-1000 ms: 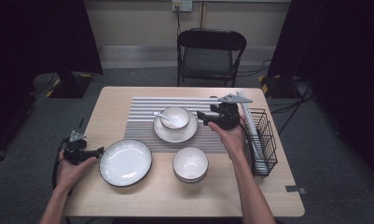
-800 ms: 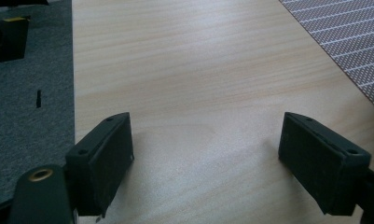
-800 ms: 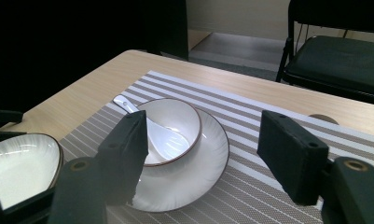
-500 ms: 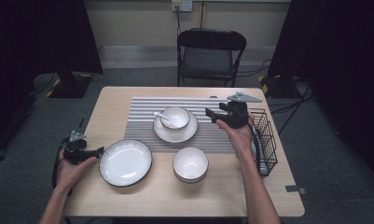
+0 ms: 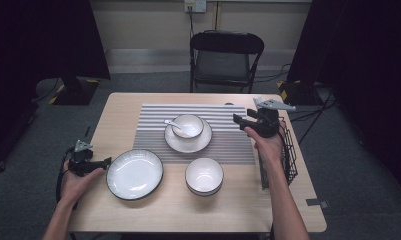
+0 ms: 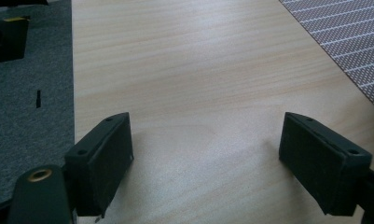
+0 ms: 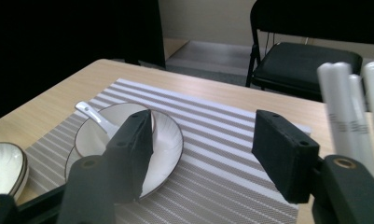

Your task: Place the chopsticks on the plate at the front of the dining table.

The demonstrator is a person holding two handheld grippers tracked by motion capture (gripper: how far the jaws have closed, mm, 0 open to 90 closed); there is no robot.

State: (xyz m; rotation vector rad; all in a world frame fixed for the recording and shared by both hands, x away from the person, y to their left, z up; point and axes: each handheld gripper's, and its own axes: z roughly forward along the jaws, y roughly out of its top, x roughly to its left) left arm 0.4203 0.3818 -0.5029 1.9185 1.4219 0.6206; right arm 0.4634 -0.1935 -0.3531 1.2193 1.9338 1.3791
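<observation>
The mat (image 5: 195, 131) is the reference. The right gripper (image 5: 239, 121) hovers at the mat's right edge, beside the wire rack (image 5: 287, 155), jaws pointing left toward the cup (image 5: 188, 125); its jaws have just been closing slightly but stand wide apart with nothing between them. The cup, spoon (image 5: 171, 123) inside, sits on a saucer (image 5: 188, 141) at mid-mat. 1 bowl (image 5: 204, 175) stands just off the mat's near edge. The plate (image 5: 134, 173) lies off its near-left corner. The left gripper (image 5: 106, 161) rests just left of that plate, jaws wide, empty.
</observation>
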